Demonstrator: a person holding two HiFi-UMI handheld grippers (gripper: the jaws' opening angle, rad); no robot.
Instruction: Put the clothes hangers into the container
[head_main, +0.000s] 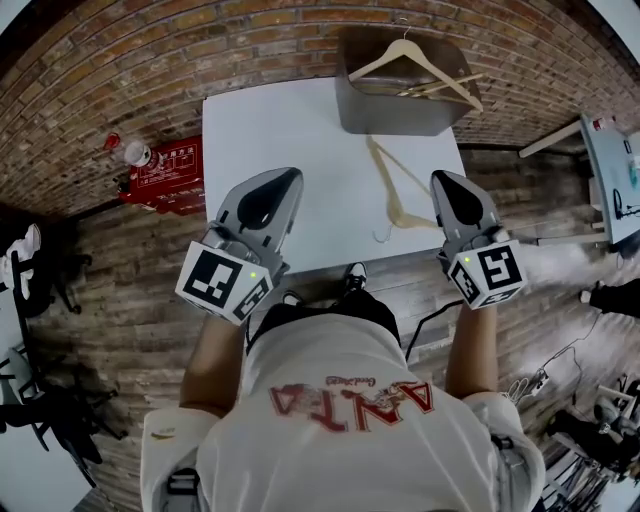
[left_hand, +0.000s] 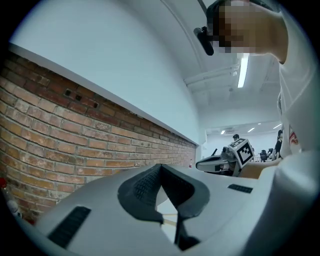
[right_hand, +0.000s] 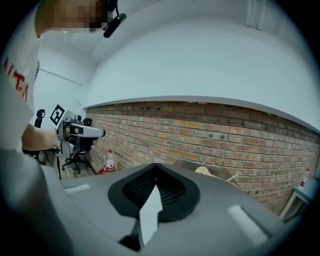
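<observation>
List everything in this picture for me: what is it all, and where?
Table: one, white, against the brick wall.
Container: one, grey, table's far edge.
Hangers in the container: at least two, pale wood.
Hanger on the table: one, pale wood, in front of the container.
Box: one, red, on the floor left of the table.
Bottle: at least one, clear, by the box.
Shirt: one, white, red print.
Left tongs: grey, shut, empty.
Right tongs: grey, shut, empty.

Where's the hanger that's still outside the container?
In the head view the hanger lies on the right side of the white table, below the grey container and just left of the right gripper.
</observation>
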